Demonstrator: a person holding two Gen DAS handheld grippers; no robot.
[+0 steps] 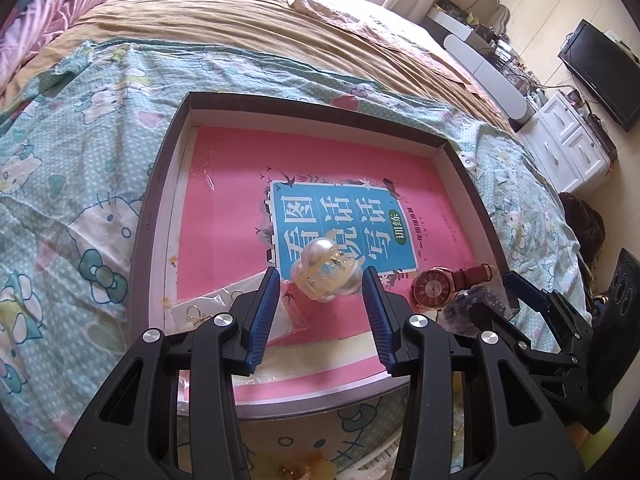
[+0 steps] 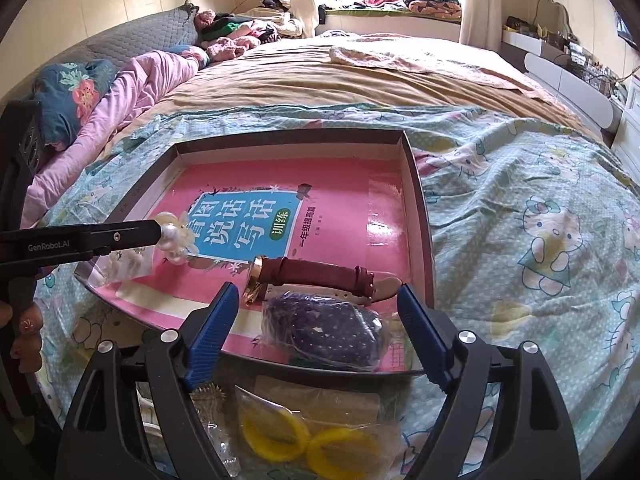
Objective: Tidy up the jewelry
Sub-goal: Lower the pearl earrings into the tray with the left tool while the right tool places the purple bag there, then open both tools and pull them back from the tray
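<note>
A dark tray [image 2: 420,200] is set on a cartoon-print bedspread [image 2: 520,200]. The pearl hair claw [image 1: 322,274] lies unheld between the left gripper's [image 1: 322,286] parted jaws; the right gripper [image 2: 318,308] is spread wide, empty, over a watch [image 2: 312,274].

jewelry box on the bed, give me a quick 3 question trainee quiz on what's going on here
1. True or false: the watch lies inside the box.
2. Which is the left gripper nearest? A) the pearl hair clip B) the yellow rings C) the bag of dark beads
3. Fill in: the box is lined with a ___ book.

Key:
1. True; it rests on the book near the right gripper.
2. A; the clip sits between its open fingers, though whether it is touched is unclear.
3. Pink.
</note>
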